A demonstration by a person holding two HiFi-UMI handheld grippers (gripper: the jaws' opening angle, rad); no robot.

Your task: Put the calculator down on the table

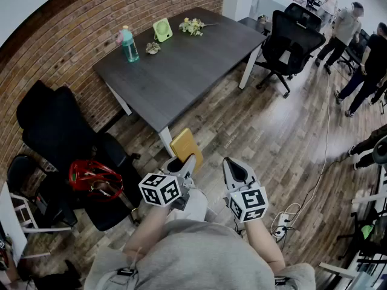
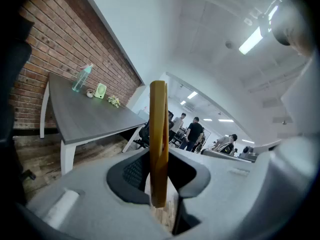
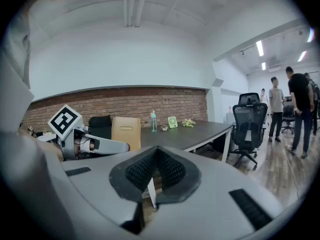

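Left hand-held gripper (image 2: 160, 184), narrowly open, clamping calculator (image 2: 159, 134)

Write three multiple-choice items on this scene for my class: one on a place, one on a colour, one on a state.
1. Where is the bottle?
A on the floor
B on the table
C on a chair

2. What colour is the calculator?
A red
B blue
C yellow

3. What is the left gripper doing?
A gripping the calculator
B hanging empty
C pressing on the table

Key:
1 B: the bottle stands upright on the grey top.
2 C: its yellow body shows in the head view.
3 A: the left gripper view shows its jaws closed on the calculator, which is held above the floor, short of the table.
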